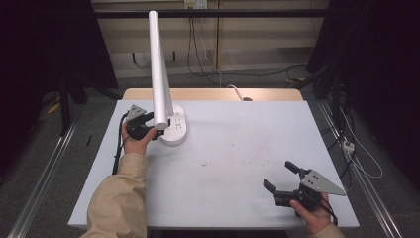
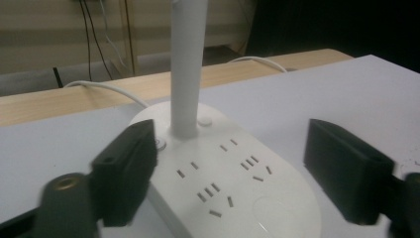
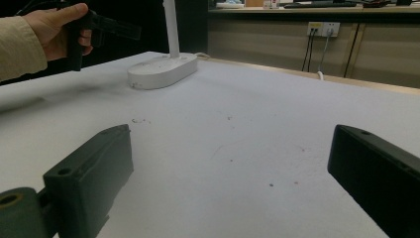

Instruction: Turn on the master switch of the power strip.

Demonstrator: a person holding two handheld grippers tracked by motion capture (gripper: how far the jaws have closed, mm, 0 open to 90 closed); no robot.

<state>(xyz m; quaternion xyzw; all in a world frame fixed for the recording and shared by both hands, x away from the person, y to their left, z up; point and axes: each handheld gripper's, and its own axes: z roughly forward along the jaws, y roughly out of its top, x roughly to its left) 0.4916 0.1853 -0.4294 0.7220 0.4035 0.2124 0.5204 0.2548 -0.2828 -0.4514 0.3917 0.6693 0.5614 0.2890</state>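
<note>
Worktop (image 1: 233,163): matt white sheet, smooth, with faint reddish specks and scuffs near its middle. A bare light wood edge (image 1: 213,94) shows along the far side.
Lamp base (image 2: 233,183): white plastic, smooth, slight sheen; socket slots moulded into the top.
Lamp stem (image 1: 158,69): white, smooth, satin finish.
Left gripper (image 2: 230,171) and right gripper (image 3: 230,183): jaws of matt black plastic.
Right gripper plate (image 1: 322,182): grey, flat, dull.
Sleeve (image 1: 119,203): tan woven cloth, matt.
</note>
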